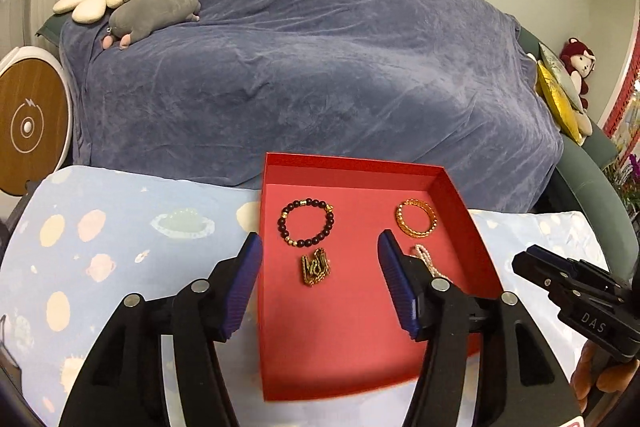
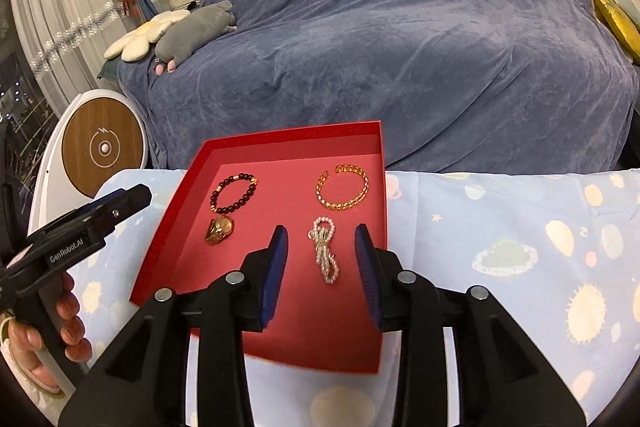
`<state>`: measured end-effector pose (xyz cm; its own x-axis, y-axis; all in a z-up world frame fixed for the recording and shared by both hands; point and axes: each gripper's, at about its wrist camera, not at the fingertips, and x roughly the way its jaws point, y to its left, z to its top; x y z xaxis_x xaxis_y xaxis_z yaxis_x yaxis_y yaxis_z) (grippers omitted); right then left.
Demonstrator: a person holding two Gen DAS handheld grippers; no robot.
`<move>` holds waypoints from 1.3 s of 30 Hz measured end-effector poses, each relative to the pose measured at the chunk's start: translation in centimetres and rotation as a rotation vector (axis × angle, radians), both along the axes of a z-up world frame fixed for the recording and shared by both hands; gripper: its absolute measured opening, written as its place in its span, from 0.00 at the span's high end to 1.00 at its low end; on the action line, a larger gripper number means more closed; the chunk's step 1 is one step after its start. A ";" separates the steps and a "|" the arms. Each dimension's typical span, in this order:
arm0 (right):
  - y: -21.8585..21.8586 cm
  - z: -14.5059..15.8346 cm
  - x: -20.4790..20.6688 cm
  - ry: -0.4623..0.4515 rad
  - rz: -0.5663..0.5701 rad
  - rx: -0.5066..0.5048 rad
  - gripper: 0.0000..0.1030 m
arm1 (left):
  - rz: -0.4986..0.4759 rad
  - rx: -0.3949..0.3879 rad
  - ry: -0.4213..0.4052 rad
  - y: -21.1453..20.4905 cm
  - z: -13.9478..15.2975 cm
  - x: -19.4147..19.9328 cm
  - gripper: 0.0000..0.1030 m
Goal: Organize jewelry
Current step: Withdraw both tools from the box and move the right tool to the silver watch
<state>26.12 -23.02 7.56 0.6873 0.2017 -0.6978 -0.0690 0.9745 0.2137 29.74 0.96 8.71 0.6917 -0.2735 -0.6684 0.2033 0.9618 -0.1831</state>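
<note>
Red tray holding four jewelry pieces (two bracelets, watch, pearls)

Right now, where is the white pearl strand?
In the right wrist view, the white pearl strand lies bunched in the red cardboard tray, near its right wall, just in front of the open gold chain bangle.
</note>
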 end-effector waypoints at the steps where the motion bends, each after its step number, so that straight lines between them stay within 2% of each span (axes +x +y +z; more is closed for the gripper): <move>1: -0.1 0.5 -1.4 -0.004 0.008 -0.004 0.67 | 0.001 0.002 -0.009 0.3 0.6 -1.3 0.37; 2: -0.1 0.8 -2.7 -0.007 0.017 -0.006 0.67 | 0.002 0.003 -0.018 0.7 1.0 -2.6 0.34; 9: 0.2 0.8 -11.9 -0.017 0.042 -0.027 0.62 | 0.008 0.010 0.005 2.1 1.4 -10.4 0.34; 13: 0.3 -0.9 -15.4 0.010 0.033 -0.030 0.61 | 0.013 0.033 0.022 1.9 -0.5 -14.5 0.33; 16: 0.3 -2.4 -17.0 0.044 0.023 -0.020 0.61 | -0.004 0.042 0.070 1.3 -2.6 -16.8 0.33; 19: 0.3 -3.7 -17.7 0.080 0.028 -0.009 0.61 | -0.026 0.054 0.100 0.5 -4.4 -18.5 0.33; 21: 0.5 -4.2 -17.7 0.081 0.036 -0.041 0.61 | -0.062 0.059 0.114 -0.2 -5.4 -19.3 0.33; 25: -0.4 -5.2 -17.2 0.095 0.013 -0.056 0.61 | -0.133 0.122 0.114 -1.5 -7.3 -20.6 0.33; 30: -1.1 -6.7 -15.2 0.137 0.014 -0.047 0.61 | -0.171 0.108 0.165 -2.1 -8.8 -20.6 0.33; 33: -0.5 -7.4 -13.8 0.143 0.051 -0.045 0.60 | -0.177 0.128 0.162 -2.5 -9.0 -20.5 0.33; 36: 0.2 -8.1 -12.7 0.142 0.085 -0.038 0.49 | -0.173 0.119 0.170 -2.6 -9.1 -20.1 0.33; 39: 0.7 -8.6 -11.9 0.155 0.110 -0.018 0.48 | -0.170 0.106 0.179 -2.5 -9.1 -19.8 0.33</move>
